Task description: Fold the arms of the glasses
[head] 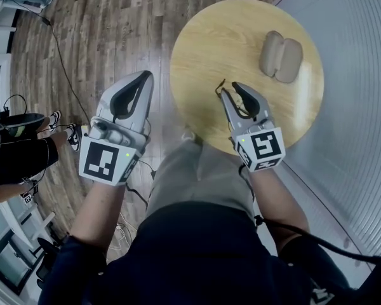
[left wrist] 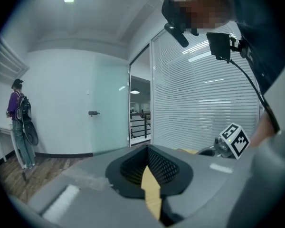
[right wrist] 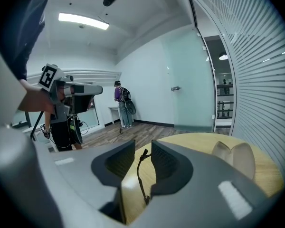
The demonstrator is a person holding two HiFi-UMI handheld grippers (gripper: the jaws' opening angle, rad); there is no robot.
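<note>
In the right gripper view a thin black arm of the glasses point(right wrist: 138, 175) stands upright between the jaws of my right gripper point(right wrist: 143, 153), with a gap on each side of it, so the gripper is open. The head view shows that gripper point(head: 232, 89) over the near part of the round wooden table point(head: 216, 37), with a dark bit of the glasses point(head: 221, 88) at its tips. The rest of the glasses is hidden. My left gripper point(head: 145, 76) hangs over the floor left of the table. Its pads point(left wrist: 147, 151) meet, with nothing between them.
An open beige glasses case point(head: 280, 56) lies at the table's far right, also seen as the case point(right wrist: 235, 158) beyond my right jaw. A glass wall with blinds point(head: 355, 75) runs along the right. Cables point(head: 60, 56) cross the wood floor; a seated person point(head: 19, 154) is at left.
</note>
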